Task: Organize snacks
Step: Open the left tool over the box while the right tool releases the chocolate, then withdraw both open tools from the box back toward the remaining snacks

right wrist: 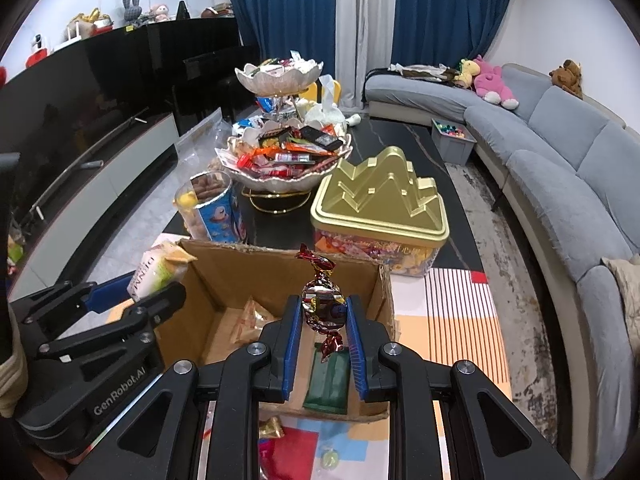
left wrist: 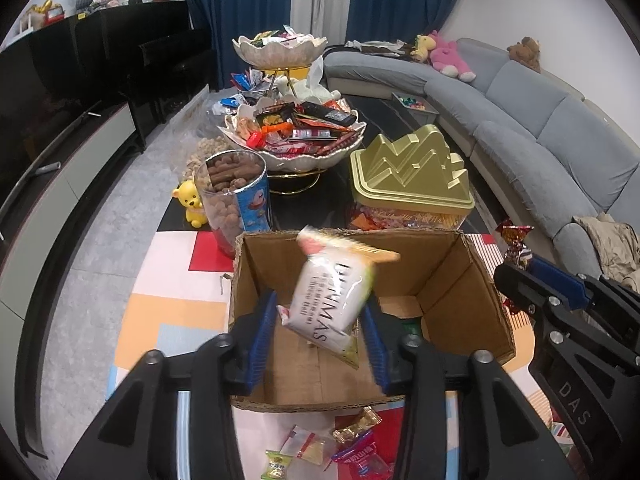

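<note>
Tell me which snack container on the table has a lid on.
The gold-lidded tin; the round tub and cardboard box stand open-topped.

A cardboard box [left wrist: 448, 280] sat on the surface [left wrist: 320, 204] at the centre. At its 11 o'clock stood a snack tub [left wrist: 236, 200], at 12 o'clock a tiered bowl stand [left wrist: 296, 136], at 1 o'clock a lidded tin [left wrist: 412, 172]. Loose sweets [left wrist: 320, 448] lay at 6 o'clock. A sofa [left wrist: 560, 120] curved along at 3 o'clock.

White snack packet [left wrist: 332, 300] tilted above cardboard box [left wrist: 452, 276]; foil candy [right wrist: 322, 300] upright.
</note>
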